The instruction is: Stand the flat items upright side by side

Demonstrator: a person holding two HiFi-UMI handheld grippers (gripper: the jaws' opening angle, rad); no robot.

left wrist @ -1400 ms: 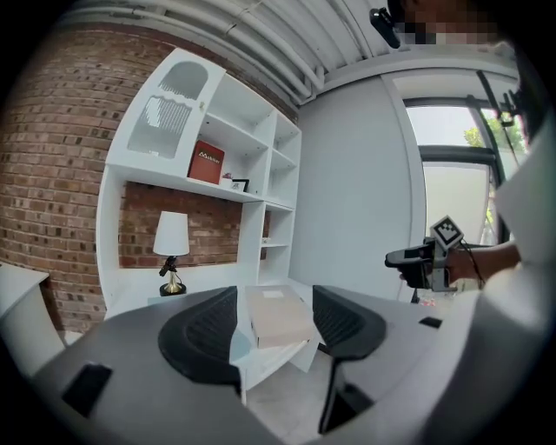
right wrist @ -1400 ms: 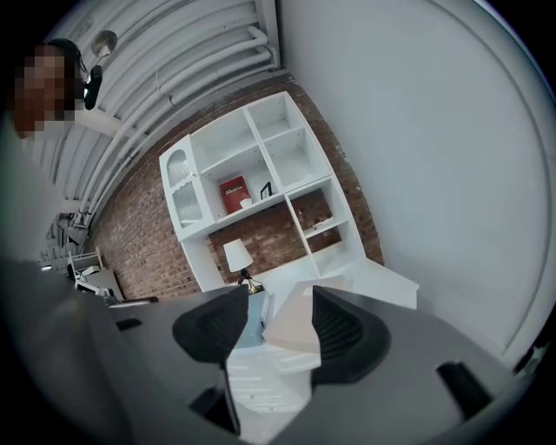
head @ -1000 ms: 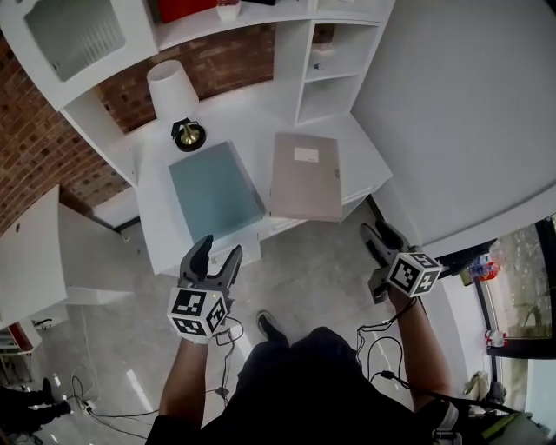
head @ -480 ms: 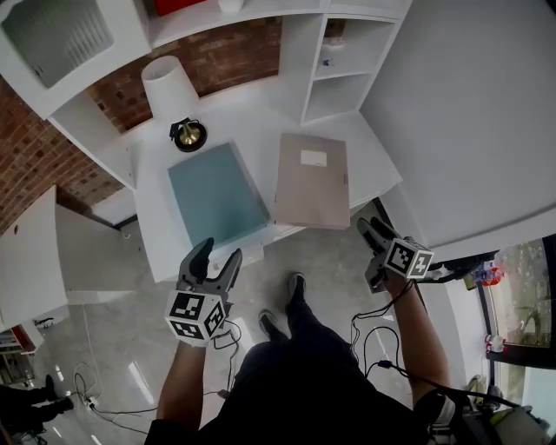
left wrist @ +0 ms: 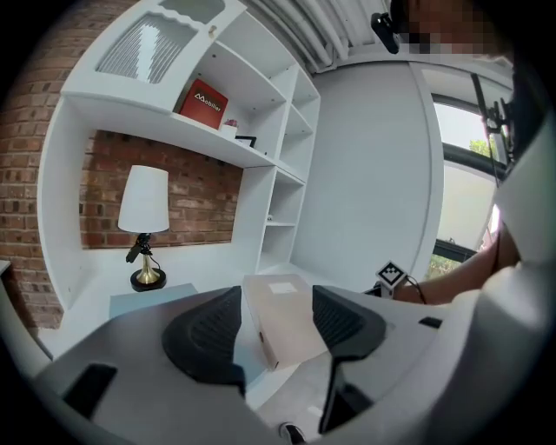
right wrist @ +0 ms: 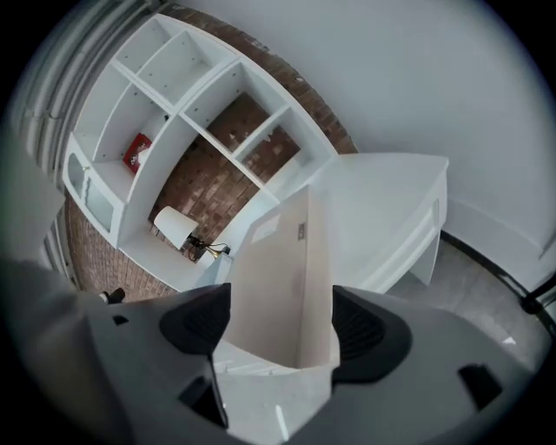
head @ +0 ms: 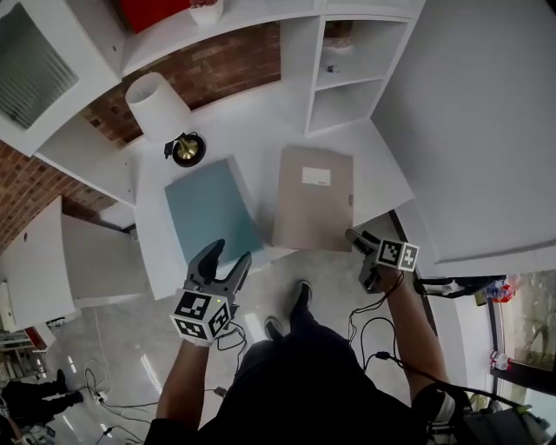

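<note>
Two flat items lie side by side on the white desk (head: 261, 130): a teal one (head: 208, 207) on the left and a beige binder (head: 313, 195) with a white label on the right, its near end past the desk's front edge. My left gripper (head: 229, 252) is open and empty, just short of the teal item's near edge. My right gripper (head: 359, 257) is open beside the binder's near right corner. Its jaws have just been opening. In the right gripper view the beige binder (right wrist: 287, 278) shows between the jaws, and I see no pad pressing on it.
A white-shaded lamp (head: 161, 104) with a brass base stands at the desk's back left. White shelf cubbies (head: 347, 69) rise behind the binder, with a red box (head: 152, 10) on the top shelf. A white wall (head: 469, 113) stands on the right. My shoes (head: 300, 295) and cables are on the floor.
Both grippers have moved toward the desk's front edge. The right one came in to the beige binder's near right corner and rolled. One foot has stepped forward.
</note>
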